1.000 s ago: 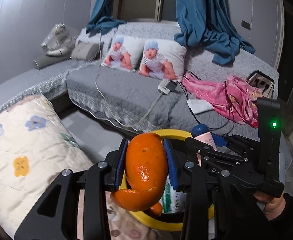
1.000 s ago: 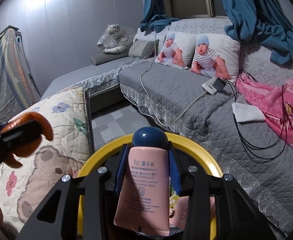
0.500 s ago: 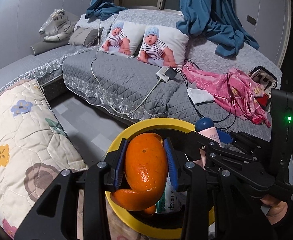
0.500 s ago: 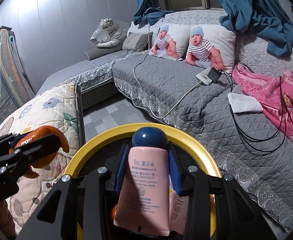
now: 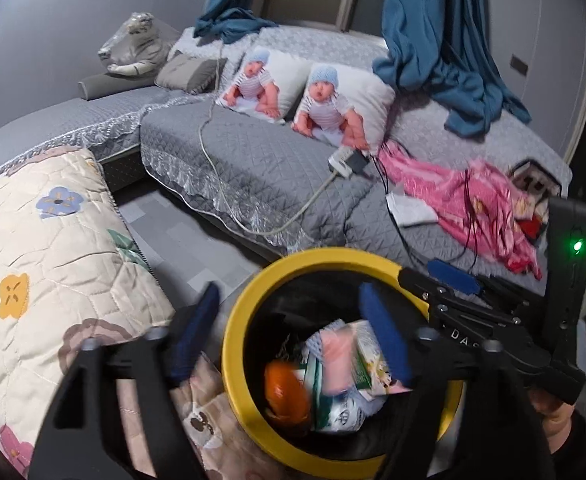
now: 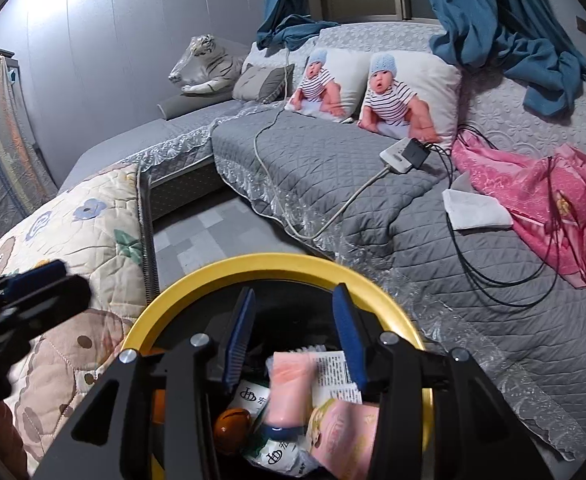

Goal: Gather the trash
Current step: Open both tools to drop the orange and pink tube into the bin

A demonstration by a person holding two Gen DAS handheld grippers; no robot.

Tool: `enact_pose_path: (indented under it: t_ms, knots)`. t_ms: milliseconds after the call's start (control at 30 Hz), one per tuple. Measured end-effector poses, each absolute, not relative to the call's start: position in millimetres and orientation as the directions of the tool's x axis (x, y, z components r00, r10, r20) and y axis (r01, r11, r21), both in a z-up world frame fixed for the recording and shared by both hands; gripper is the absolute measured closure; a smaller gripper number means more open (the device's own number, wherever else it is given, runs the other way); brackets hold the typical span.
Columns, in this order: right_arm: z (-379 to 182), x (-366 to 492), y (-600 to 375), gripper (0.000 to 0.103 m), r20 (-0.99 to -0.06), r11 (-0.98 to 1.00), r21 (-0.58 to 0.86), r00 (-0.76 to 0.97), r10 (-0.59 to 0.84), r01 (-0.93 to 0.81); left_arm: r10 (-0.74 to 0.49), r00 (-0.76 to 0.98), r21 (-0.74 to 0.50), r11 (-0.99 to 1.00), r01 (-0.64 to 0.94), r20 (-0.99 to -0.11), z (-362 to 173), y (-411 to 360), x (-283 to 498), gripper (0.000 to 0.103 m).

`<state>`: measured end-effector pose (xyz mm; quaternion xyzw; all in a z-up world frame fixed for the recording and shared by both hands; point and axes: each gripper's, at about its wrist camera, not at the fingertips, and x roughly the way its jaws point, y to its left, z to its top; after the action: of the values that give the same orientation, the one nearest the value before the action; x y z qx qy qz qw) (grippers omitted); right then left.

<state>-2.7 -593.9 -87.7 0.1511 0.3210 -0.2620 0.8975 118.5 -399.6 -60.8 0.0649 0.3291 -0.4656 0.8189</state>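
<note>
A yellow-rimmed black bin (image 5: 249,312) (image 6: 277,266) stands below both grippers. My left gripper (image 5: 289,336) is open and empty over its left rim. My right gripper (image 6: 293,340) is open and empty over the bin's middle; it also shows in the left wrist view (image 5: 453,280). Inside the bin lie the orange peel (image 5: 287,394) (image 6: 233,426), the pink tube with a blue cap (image 6: 289,388) (image 5: 335,360), and several wrappers (image 6: 341,436).
A floral quilt (image 5: 45,260) lies left of the bin. A grey quilted sofa (image 6: 373,184) lies behind with a power strip (image 6: 403,156), cables, a white tissue (image 6: 475,210), a pink cloth (image 6: 549,196) and baby-print pillows (image 5: 333,104).
Both grippers opened. The orange peel dropped from the left one and the pink tube from the right one; both now lie in the bin.
</note>
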Motion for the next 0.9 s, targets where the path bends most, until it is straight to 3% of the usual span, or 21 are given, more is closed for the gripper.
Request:
enact_pose_path:
  t_ms: [133, 167, 267, 467, 600, 733, 900]
  knots:
    - [-82.7, -2.9, -590.3, 0.051, -0.645, 0.810, 0.083, 0.651, -0.400, 0.581, -0.733, 0.382, -0.213, 0.575, 0.790, -0.563, -53.2, -383.4, 121.6, 0.014]
    - [-81.0, -2.9, -588.4, 0.044, -0.639, 0.807, 0.071, 0.648, -0.414, 0.586, -0.733, 0.397, -0.214, 0.585, 0.782, -0.553, -50.8, -378.2, 122.1, 0.009]
    - [-74.9, -4.2, -582.7, 0.029, -0.607, 0.792, 0.051, 0.649, -0.459, 0.608, -0.736, 0.422, -0.221, 0.600, 0.769, -0.529, -43.7, -364.8, 123.8, 0.009]
    - [-71.8, -0.2, -574.2, 0.008, -0.573, 0.776, 0.026, 0.646, -0.505, 0.630, -0.726, 0.477, -0.246, 0.644, 0.724, -0.495, -32.8, -329.9, 132.3, 0.008]
    - [-72.4, 0.9, -562.2, 0.008, -0.509, 0.783, -0.001, 0.674, -0.536, 0.622, -0.717, 0.509, -0.233, 0.661, 0.713, -0.476, -27.8, -303.6, 134.6, 0.008]
    - [-72.0, 2.7, -553.4, 0.008, -0.501, 0.798, 0.016, 0.695, -0.515, 0.603, -0.645, 0.604, -0.165, 0.735, 0.658, -0.467, -18.5, -274.5, 132.6, 0.008]
    - [-61.8, 1.7, -520.0, 0.008, -0.447, 0.830, 0.011, 0.745, -0.495, 0.558, -0.583, 0.708, -0.155, 0.804, 0.575, -0.399, -3.4, -225.9, 120.6, 0.008]
